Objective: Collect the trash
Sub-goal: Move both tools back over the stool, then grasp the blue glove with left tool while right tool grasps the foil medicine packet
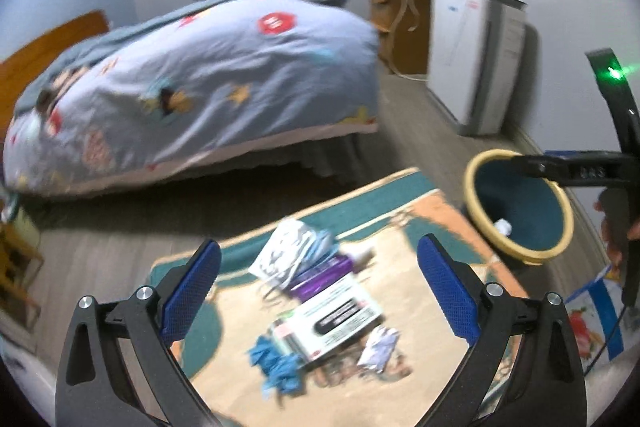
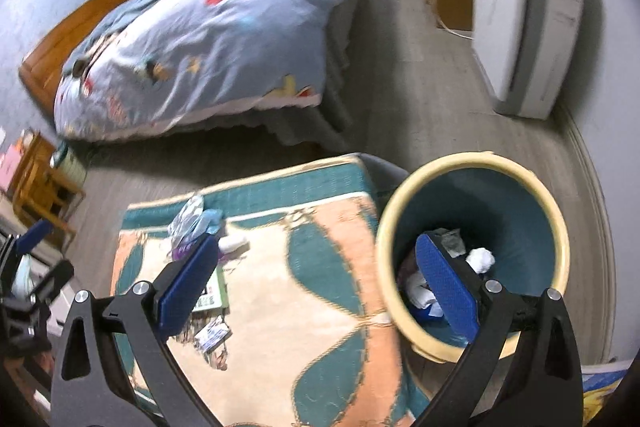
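Trash lies on a patterned rug (image 1: pixel 432 227): a white cardboard box (image 1: pixel 332 319), a purple wrapper (image 1: pixel 320 275), a clear plastic bag (image 1: pixel 288 251), a blue crumpled glove (image 1: pixel 276 363) and a small foil wrapper (image 1: pixel 380 347). My left gripper (image 1: pixel 320 291) is open and empty, above the pile. A teal bin with a cream rim (image 2: pixel 472 259) holds white crumpled paper (image 2: pixel 480 259). My right gripper (image 2: pixel 316 287) is open and empty, its right finger over the bin's mouth. The bin also shows in the left wrist view (image 1: pixel 520 203).
A bed with a blue patterned duvet (image 1: pixel 208 83) stands behind the rug. A white appliance (image 1: pixel 472 55) and a wooden cabinet (image 1: pixel 400 27) stand along the right wall. A small wooden stand (image 2: pixel 40 187) is at the left. Grey floor surrounds the rug.
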### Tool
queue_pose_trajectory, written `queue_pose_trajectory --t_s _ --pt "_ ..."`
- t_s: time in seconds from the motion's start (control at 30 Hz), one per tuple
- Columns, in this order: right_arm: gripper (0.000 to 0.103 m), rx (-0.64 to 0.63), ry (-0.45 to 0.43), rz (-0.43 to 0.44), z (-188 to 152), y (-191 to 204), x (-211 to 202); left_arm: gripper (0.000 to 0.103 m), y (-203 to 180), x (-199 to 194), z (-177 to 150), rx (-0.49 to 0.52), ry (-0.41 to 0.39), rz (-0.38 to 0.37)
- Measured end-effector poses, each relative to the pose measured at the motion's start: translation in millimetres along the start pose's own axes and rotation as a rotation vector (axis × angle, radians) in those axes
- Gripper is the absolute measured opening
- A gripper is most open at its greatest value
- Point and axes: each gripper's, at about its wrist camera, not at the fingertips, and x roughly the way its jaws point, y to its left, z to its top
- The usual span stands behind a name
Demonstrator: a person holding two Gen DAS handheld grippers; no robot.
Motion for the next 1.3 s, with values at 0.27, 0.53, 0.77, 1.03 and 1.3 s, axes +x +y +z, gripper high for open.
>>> queue_pose_trajectory --t_s 0.27,0.53,0.77,1.03,1.3 --pt "0.097 -0.059 0.055 -0.015 -3 41 30 0.097 54 20 -23 -0.07 0.081 0.05" --pt "0.097 -0.111 0.157 -0.012 -18 81 70 0.097 91 52 -52 -0.067 0.205 0.087" --pt "0.097 -0.149 0.232 -0.03 -28 106 102 0.097 94 90 -86 -0.08 0.358 0.014" --pt "0.097 -0.227 0.352 -0.047 -56 118 131 0.095 76 115 -107 -0.015 0.455 -0.028" --pt "0.097 -0.297 0.506 0.021 -94 125 150 0.066 65 127 -115 -0.004 0.542 -0.091"
